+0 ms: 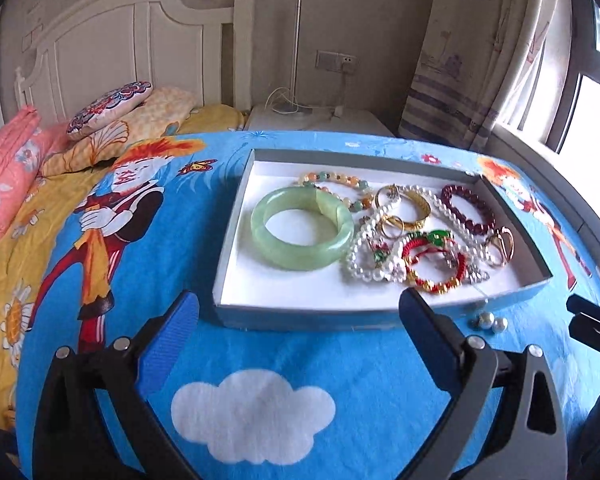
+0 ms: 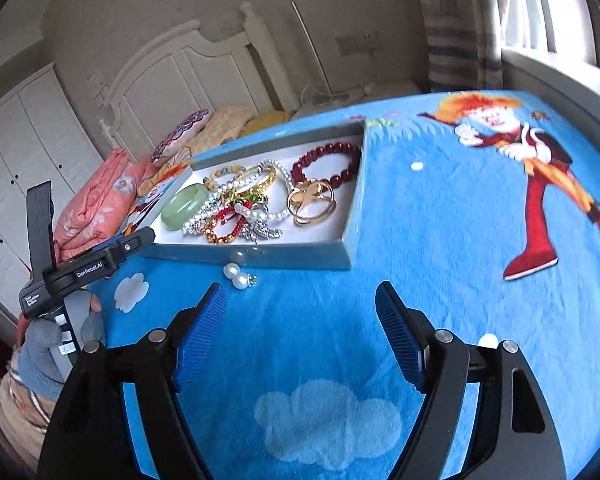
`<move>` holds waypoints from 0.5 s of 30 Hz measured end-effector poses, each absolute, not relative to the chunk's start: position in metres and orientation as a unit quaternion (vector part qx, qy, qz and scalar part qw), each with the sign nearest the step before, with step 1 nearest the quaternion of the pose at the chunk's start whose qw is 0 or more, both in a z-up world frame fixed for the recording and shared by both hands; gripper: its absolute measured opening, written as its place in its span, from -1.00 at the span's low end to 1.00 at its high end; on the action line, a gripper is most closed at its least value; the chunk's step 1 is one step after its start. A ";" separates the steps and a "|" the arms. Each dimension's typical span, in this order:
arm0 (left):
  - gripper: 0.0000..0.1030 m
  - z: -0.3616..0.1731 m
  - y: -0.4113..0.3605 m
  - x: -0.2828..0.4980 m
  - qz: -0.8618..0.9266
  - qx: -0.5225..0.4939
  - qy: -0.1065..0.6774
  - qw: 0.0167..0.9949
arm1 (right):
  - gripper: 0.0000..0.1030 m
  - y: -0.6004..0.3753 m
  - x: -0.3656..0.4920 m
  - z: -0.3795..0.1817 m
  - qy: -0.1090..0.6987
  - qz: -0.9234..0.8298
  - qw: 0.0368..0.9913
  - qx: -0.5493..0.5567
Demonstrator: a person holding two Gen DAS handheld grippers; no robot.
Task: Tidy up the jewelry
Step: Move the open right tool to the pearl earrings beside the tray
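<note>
A shallow grey box [image 1: 236, 316] with a white floor lies on a blue cartoon cloth. In it are a green jade bangle [image 1: 300, 232], a dark red bead bracelet [image 1: 466, 208], a pearl strand [image 1: 364, 256], gold rings [image 1: 500, 246], a red and gold bracelet [image 1: 432, 264] and a pale bead bracelet [image 1: 340, 180]. A pair of pearl earrings [image 1: 488, 322] lies on the cloth in front of the box; it also shows in the right wrist view [image 2: 238, 276]. My left gripper [image 1: 300, 320] is open and empty before the box. My right gripper [image 2: 300, 308] is open and empty, just right of the earrings.
The box also shows in the right wrist view [image 2: 260, 258], with the left gripper's body [image 2: 72, 268] beside it. Pillows [image 1: 112, 108] and a folded pink quilt [image 1: 8, 168] lie at the left. A white nightstand [image 1: 320, 120], curtain [image 1: 468, 48] and window stand behind.
</note>
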State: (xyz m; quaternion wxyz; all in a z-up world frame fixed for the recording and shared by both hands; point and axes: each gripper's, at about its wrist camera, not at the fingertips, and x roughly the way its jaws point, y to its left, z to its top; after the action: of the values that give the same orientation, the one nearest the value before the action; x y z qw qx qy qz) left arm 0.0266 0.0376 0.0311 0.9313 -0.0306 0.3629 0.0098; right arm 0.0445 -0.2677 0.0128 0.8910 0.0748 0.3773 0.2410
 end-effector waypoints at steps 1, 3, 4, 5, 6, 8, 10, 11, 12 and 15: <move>0.93 0.032 0.034 0.023 0.014 -0.022 0.365 0.931 | 0.45 -0.263 0.047 0.011 0.383 0.239 0.890 0.064; 0.93 0.033 0.028 0.012 0.010 -0.012 0.371 0.928 | 0.45 -0.255 0.046 0.009 0.388 0.235 0.890 0.041; 0.93 0.032 0.025 0.005 0.005 -0.010 0.373 0.928 | 0.45 -0.252 0.045 0.008 0.390 0.237 0.889 0.033; 0.93 0.031 0.023 0.000 0.001 -0.008 0.376 0.927 | 0.45 -0.250 0.045 0.007 0.391 0.239 0.889 0.026; 0.93 0.030 0.020 -0.007 -0.001 -0.008 0.378 0.926 | 0.45 -0.247 0.045 0.007 0.392 0.239 0.888 0.019; 0.93 0.026 0.017 -0.016 -0.008 -0.007 0.383 0.924 | 0.45 -0.247 0.044 0.005 0.392 0.240 0.888 0.014; 0.93 0.022 0.014 -0.021 -0.008 0.003 0.385 0.923 | 0.45 -0.247 0.044 0.005 0.394 0.238 0.888 0.012; 0.93 0.020 0.012 -0.023 -0.006 0.010 0.386 0.923 | 0.45 -0.247 0.044 0.004 0.395 0.236 0.888 0.011; 0.93 0.018 0.011 -0.023 -0.006 0.013 0.387 0.922 | 0.45 -0.247 0.044 0.004 0.396 0.234 0.888 0.008; 0.93 0.018 0.011 -0.024 -0.006 0.011 0.386 0.922 | 0.45 -0.244 0.045 0.002 0.401 0.232 0.886 -0.001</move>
State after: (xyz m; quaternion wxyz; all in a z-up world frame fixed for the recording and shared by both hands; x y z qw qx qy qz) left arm -0.0239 0.0106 0.0176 0.9223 0.0113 0.3862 -0.0061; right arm 0.0450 -0.2440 0.0023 0.8864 -0.0006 0.4009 0.2315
